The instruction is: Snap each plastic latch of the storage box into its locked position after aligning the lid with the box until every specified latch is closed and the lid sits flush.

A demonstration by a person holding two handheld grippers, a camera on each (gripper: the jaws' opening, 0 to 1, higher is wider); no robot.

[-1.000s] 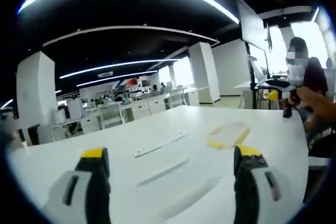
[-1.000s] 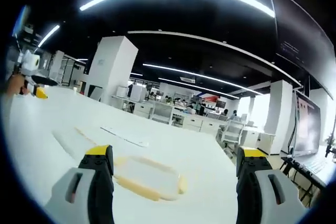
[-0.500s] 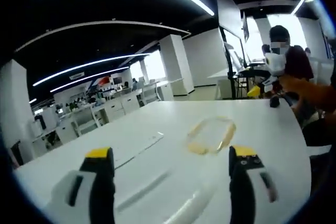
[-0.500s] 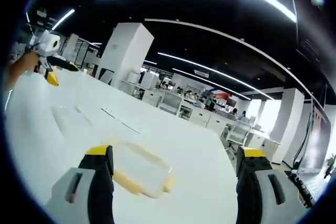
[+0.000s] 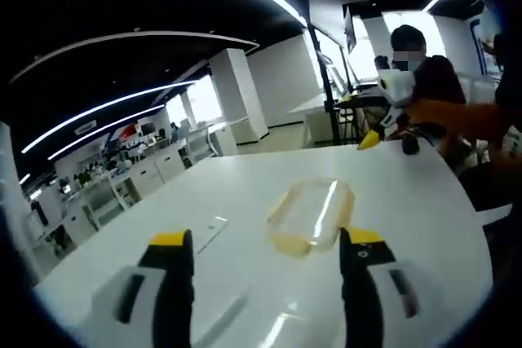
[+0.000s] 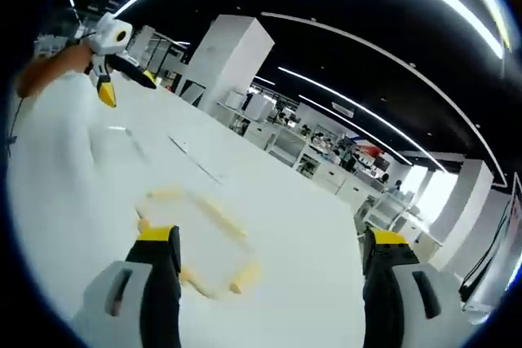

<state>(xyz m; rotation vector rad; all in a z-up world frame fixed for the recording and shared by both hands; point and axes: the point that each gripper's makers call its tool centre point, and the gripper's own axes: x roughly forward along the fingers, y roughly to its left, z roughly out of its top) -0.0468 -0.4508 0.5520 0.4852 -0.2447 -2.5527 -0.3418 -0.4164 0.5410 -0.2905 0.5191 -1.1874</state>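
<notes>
the storage box [image 5: 310, 218], clear with yellow edges, is laid flat on the white tabletop [image 5: 245, 193], so its latches can likely be reached from the sides. the left tool [image 5: 265, 242] is held spread wide with nothing pinched, and the box is seen just ahead, between its jaws. the right tool [image 6: 269, 238] is spread and empty too, with the box [image 6: 200, 242] near its left jaw.

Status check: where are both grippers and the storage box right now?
Both grippers open, holding nothing. Storage box on the white table, ahead of the left gripper, untouched. Right gripper above the box. Nothing in the way.
</notes>
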